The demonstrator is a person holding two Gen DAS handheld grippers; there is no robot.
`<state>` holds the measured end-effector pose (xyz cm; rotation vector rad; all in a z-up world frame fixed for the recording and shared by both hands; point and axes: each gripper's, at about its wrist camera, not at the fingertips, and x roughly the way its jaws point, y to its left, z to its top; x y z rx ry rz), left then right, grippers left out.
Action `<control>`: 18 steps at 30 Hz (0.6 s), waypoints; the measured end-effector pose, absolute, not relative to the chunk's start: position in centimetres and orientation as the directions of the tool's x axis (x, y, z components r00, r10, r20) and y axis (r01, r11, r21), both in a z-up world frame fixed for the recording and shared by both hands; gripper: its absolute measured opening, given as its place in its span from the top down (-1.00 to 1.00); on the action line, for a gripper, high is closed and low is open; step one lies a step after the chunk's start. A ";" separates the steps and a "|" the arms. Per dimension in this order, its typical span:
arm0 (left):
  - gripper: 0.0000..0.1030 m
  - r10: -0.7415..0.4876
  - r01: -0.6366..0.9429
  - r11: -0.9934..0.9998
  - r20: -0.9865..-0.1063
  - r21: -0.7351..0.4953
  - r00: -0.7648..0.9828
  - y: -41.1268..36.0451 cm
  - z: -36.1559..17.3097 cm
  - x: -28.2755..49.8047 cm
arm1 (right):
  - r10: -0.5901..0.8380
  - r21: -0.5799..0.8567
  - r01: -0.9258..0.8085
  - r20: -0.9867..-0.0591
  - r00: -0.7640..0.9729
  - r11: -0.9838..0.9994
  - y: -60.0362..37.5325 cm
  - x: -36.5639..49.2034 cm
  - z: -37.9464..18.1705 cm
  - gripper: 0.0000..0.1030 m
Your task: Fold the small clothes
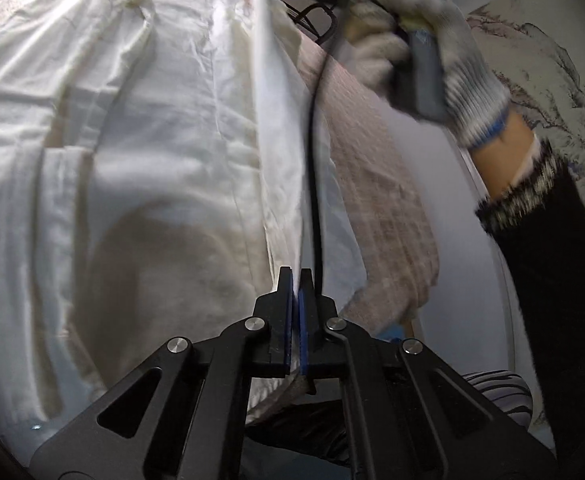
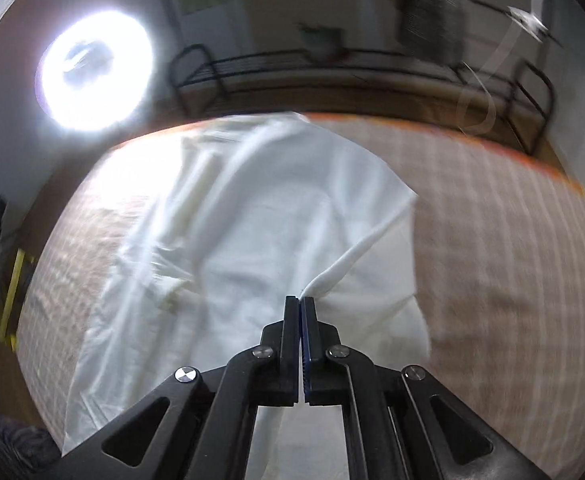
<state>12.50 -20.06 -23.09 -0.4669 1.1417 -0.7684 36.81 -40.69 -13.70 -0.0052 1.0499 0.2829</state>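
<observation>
A white garment (image 1: pixel 132 140) lies spread over a checked pinkish cloth (image 1: pixel 376 184) on the table. My left gripper (image 1: pixel 296 276) is shut on the garment's right edge, which runs as a taut raised fold (image 1: pixel 276 92) away toward the far side. A gloved hand (image 1: pixel 424 52) holds the other gripper's handle at the upper right of the left wrist view. In the right wrist view the white garment (image 2: pixel 260 216) fills the middle. There my right gripper (image 2: pixel 300 300) is shut on a thin lifted strip of its edge (image 2: pixel 356 256).
A black cable (image 1: pixel 312 152) hangs beside the raised fold. A dark sleeve (image 1: pixel 552 264) crosses the right side. A black wire rack (image 2: pixel 332 64) stands behind the table's orange edge (image 2: pixel 492 148). A bright round lamp (image 2: pixel 92 76) glares at upper left.
</observation>
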 end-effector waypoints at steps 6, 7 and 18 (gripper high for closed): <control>1.00 -0.733 0.245 0.680 -0.652 -0.691 0.194 -19.2 -25.0 13.2 | 0.159 0.039 -0.311 -0.915 0.372 0.950 -35.5 39.1 -18.4 0.93; 1.00 -0.730 0.253 0.683 -0.654 -0.686 0.197 -19.1 -24.8 13.0 | 0.163 0.056 -0.292 -0.920 0.357 0.955 -35.7 39.3 -18.9 0.83; 0.52 -0.681 0.285 0.730 -0.699 -0.622 0.217 -18.5 -23.6 12.6 | 0.333 0.312 -0.120 -0.835 0.438 0.942 -47.0 25.5 -13.0 0.42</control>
